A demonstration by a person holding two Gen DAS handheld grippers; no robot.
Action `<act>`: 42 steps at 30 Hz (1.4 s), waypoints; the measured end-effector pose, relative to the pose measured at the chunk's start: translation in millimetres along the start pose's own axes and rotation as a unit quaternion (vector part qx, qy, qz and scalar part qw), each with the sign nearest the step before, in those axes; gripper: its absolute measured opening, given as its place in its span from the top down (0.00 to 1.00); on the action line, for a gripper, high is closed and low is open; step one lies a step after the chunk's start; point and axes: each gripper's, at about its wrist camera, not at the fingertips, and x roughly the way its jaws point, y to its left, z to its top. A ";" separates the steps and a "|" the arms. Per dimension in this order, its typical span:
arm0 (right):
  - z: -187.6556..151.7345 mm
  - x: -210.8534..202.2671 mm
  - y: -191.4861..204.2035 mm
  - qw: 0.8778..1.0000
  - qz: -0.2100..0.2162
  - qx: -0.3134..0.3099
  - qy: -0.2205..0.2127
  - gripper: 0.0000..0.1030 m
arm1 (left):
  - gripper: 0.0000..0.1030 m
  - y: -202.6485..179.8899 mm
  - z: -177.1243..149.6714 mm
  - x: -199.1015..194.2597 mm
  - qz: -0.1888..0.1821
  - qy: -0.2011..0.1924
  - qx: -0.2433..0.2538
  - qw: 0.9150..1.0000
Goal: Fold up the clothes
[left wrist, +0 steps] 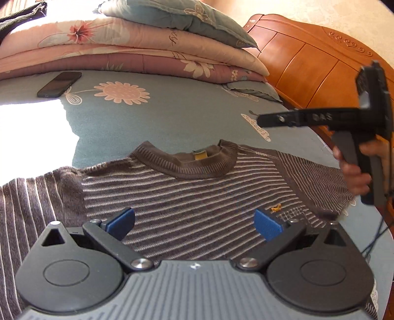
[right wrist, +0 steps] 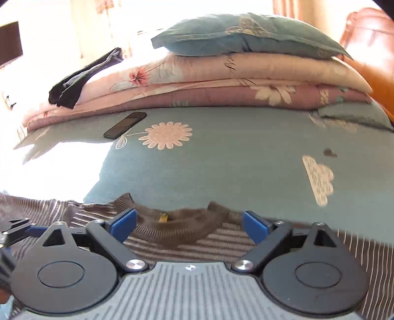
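A brown striped sweater lies spread flat, front up, on a teal flowered bed, its ribbed collar toward the stacked quilts and the pillow on top of them. The left tool hovers over the sweater's chest with its blue pads spread wide, gripping nothing. The right tool hangs over the collar, likewise wide open and empty; in the left view a hand holds it above the sweater's shoulder. A phone lies on the bed near the quilts, well apart from the sweater. A wooden headboard stands to the right
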 end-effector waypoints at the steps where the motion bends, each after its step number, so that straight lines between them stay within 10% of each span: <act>1: 13.7 15.3 0.2 0.999 -0.001 -0.042 0.015 0.27 | 0.01 -1.5 -7.2 -2.5 -0.003 0.004 -0.008 1.000; 5: 40.3 65.6 9.0 0.979 0.036 -0.181 0.083 0.37 | 0.01 1.3 -25.0 -5.7 -0.016 0.020 -0.041 0.999; 10: 36.9 109.4 27.4 0.938 0.101 -0.286 0.169 0.84 | 0.01 12.7 -27.1 -5.5 -0.019 0.015 -0.066 0.998; 19: 22.2 135.6 45.8 0.888 0.155 -0.366 0.233 0.73 | 0.01 22.8 -27.9 0.5 -0.027 0.020 -0.069 0.997; 24: 23.9 143.3 41.7 0.875 0.155 -0.390 0.242 0.44 | 0.01 16.0 -31.2 5.4 -0.031 0.029 -0.044 0.998; 26: 25.5 143.1 40.7 0.875 0.155 -0.386 0.247 0.49 | 0.01 14.0 -32.0 6.5 -0.037 0.030 -0.043 0.998; 30: 26.6 138.7 41.5 0.879 0.150 -0.376 0.252 0.92 | 0.01 13.4 -33.3 8.2 -0.034 0.030 -0.046 0.998; 37: 34.5 141.9 23.9 0.931 0.079 -0.294 0.202 0.91 | 0.01 13.1 -31.1 8.6 -0.031 0.025 -0.051 0.998; 42: 55.3 125.1 -21.8 0.964 0.099 -0.175 0.177 0.61 | 0.01 14.1 -30.8 8.2 -0.032 0.028 -0.058 0.997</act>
